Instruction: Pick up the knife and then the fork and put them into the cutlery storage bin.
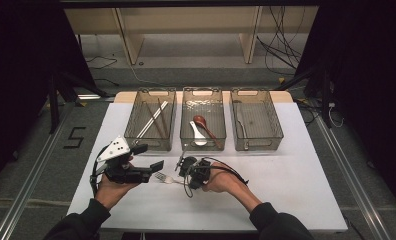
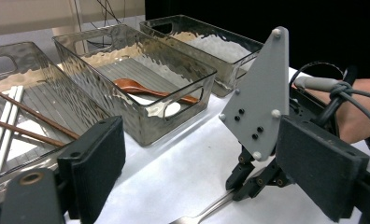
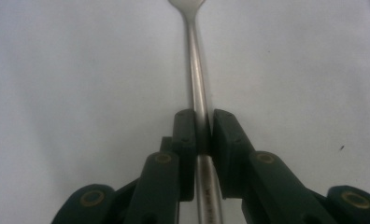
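Right gripper [image 3: 204,123]: jaws pinched onto fork [image 3: 197,70] handle; fork flat on white desk [image 1: 286,165] toward near edge, left of centre. Stamped marking on handle, too blurred to read. Left gripper [image 2: 202,172]: jaws wide apart, empty, just left of fork. "5" [image 1: 74,137] taped on floor beyond desk's left edge.

High view: fixed above the person's side, looks fwd & down over the whole table [image 1: 296,190]. Left gripper view: low, near the table, faces the three bins [image 2: 141,88] & the right gripper [image 2: 241,184]. Right gripper view: v. close, down along the fork [image 3: 197,74]. All share the fork.
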{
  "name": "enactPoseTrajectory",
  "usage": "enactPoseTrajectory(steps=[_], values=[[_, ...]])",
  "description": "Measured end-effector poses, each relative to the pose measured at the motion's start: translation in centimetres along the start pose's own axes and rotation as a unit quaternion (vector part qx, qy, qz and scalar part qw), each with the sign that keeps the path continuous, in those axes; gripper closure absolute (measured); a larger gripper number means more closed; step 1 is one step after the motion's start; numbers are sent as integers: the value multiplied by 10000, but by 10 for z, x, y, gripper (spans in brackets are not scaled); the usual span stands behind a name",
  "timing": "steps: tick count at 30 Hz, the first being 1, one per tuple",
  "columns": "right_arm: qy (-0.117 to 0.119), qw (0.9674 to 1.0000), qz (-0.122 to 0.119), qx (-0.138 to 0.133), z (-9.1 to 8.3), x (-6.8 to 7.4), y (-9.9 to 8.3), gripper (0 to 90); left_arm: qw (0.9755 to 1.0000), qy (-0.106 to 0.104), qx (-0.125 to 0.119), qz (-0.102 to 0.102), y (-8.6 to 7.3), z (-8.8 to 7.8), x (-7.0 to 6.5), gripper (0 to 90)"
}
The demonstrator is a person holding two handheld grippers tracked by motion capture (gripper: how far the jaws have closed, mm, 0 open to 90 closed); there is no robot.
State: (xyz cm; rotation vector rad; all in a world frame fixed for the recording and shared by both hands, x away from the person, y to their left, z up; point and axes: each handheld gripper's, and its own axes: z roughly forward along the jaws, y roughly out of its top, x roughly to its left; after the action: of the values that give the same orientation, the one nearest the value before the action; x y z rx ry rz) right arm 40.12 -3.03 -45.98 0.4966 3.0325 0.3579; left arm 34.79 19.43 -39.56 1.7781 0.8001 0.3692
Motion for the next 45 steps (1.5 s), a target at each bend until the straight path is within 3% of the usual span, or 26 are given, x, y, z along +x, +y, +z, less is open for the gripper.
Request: enactPoseTrajectory(steps=[5, 15, 19, 29, 45], values=[[-36, 9999, -149, 73, 0, 2, 2, 828, 10000, -4, -1, 12, 0, 0, 0, 156], [-11, 9999, 66, 129, -3, -9, -5, 832, 10000, -1, -35, -5, 0, -1, 1, 156], [16, 9998, 211, 30, -8, -15, -9, 832, 10000, 2, -25, -13, 0, -1, 1, 156], [39, 9998, 186, 58, -7, -13, -9, 832, 10000, 1, -25, -9, 0, -1, 1, 156], [198, 9986, 383, -291, -21, -23, -15, 832, 10000, 3, -18, -9, 0, -1, 1, 156]])
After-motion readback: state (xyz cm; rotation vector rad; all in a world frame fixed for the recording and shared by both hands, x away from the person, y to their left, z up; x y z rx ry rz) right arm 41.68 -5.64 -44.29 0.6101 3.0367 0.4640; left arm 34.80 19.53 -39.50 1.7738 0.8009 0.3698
